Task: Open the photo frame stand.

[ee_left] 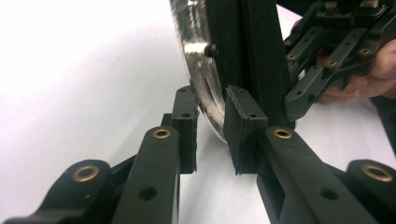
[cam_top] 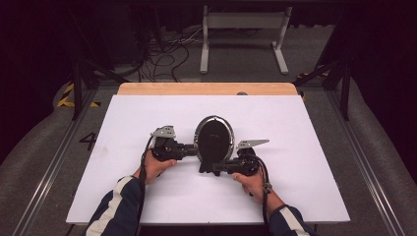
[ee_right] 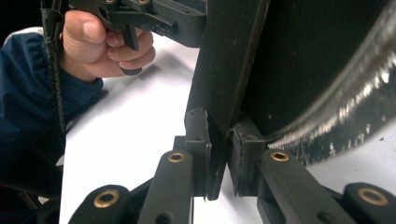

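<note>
Mirror (cam_top: 214,139) work — an oval stand mirror with a silvery rim and a black back sits near the middle of the white table (cam_top: 305,196), on the side toward me. Nearest me from the mirror, my right gripper (cam_top: 217,168) has its jaws pressed on the black prop stand (ee_right: 224,93) at the mirror's foot, the thin panel pinched between both pads. Just left of the mirror, my left gripper (cam_top: 194,147) brackets the silvery rim (ee_left: 198,70); its pads look to be on the frame edge or a hair off it, so I read that as a grip being taken. I judge this the bracing step: frame steadied, stand gripped. Next I'd swing the stand relative to the frame — slowly, keeping the rim from slipping.
</note>
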Motion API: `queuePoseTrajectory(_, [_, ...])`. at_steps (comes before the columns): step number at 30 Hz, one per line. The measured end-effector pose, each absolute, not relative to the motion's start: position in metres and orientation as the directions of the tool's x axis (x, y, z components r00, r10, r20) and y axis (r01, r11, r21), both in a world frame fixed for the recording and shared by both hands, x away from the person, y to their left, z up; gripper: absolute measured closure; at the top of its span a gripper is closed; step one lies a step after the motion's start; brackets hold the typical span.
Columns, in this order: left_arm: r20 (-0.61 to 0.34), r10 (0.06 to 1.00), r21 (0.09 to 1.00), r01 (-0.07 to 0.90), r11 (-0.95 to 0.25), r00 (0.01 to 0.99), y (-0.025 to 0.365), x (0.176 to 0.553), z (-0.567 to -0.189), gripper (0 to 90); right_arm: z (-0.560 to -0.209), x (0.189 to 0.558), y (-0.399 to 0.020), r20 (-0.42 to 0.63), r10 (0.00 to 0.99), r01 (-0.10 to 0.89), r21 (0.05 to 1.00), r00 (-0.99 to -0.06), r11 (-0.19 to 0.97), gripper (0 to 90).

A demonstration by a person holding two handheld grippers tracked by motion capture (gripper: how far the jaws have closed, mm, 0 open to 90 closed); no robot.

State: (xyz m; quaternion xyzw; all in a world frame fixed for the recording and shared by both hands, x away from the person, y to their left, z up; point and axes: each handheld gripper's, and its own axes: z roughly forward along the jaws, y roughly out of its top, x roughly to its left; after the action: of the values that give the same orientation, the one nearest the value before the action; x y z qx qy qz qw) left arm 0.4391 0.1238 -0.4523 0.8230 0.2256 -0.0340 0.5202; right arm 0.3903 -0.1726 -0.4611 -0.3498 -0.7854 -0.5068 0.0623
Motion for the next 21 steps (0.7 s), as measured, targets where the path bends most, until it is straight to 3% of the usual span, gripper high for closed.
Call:
queuePoseTrajectory(9, [-0.293, 0.325, 0.833, 0.407, -0.375, 0.899, 0.1173, 0.4382, -0.4555, 64.8, -0.4587, 0.3886, -0.1689, 0.432, 0.475, 0.593, 0.759, -0.767, 0.268, 82.2])
queuePoseTrajectory(13, [-0.284, 0.311, 0.845, 0.390, -0.367, 0.907, 0.1204, 0.4371, -0.4534, 73.6, -0.4586, 0.3893, -0.1699, 0.412, 0.493, 0.589, 0.757, -0.766, 0.283, 82.4])
queuePoseTrajectory(21, [-0.216, 0.350, 0.863, 0.346, -0.369, 0.912, 0.1184, 0.4297, -0.4499, 75.1, -0.4581, 0.3906, -0.1719, 0.415, 0.492, 0.591, 0.755, -0.766, 0.284, 81.4])
